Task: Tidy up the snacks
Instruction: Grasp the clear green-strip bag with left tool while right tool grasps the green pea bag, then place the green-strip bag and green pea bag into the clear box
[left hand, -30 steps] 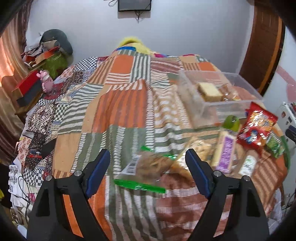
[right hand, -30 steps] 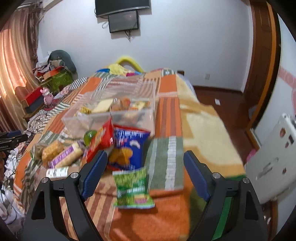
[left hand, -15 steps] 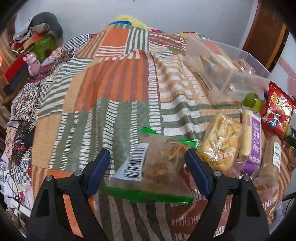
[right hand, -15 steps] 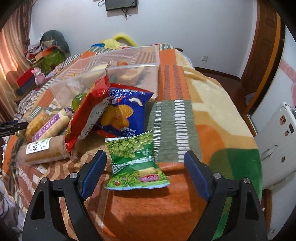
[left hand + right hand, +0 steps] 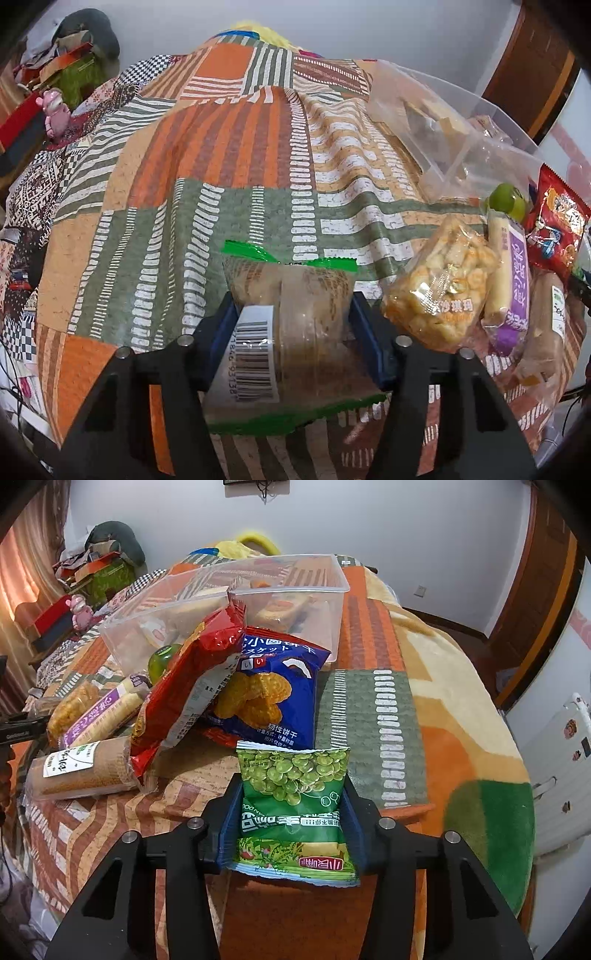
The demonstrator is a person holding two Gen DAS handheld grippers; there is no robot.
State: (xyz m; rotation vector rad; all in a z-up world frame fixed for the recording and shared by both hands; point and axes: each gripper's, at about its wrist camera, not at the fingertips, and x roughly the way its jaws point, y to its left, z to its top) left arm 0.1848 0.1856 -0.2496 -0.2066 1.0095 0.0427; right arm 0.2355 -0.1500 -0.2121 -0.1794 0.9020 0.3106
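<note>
My left gripper is shut on a clear snack bag with green sealed ends and a barcode label, lying on the patchwork bedspread. My right gripper is shut on a green pea snack packet on the orange part of the bed. A clear plastic bin with several snacks inside stands behind the pile; it also shows in the left wrist view.
Loose snacks lie between the grippers: a blue biscuit bag, a red bag, a purple-labelled roll, a yellow puffed snack bag, a brown roll, a green round item. A white appliance stands right of the bed.
Both grippers moved forward and down and closed: the left onto the clear barcode bag, the right onto the green pea packet.
</note>
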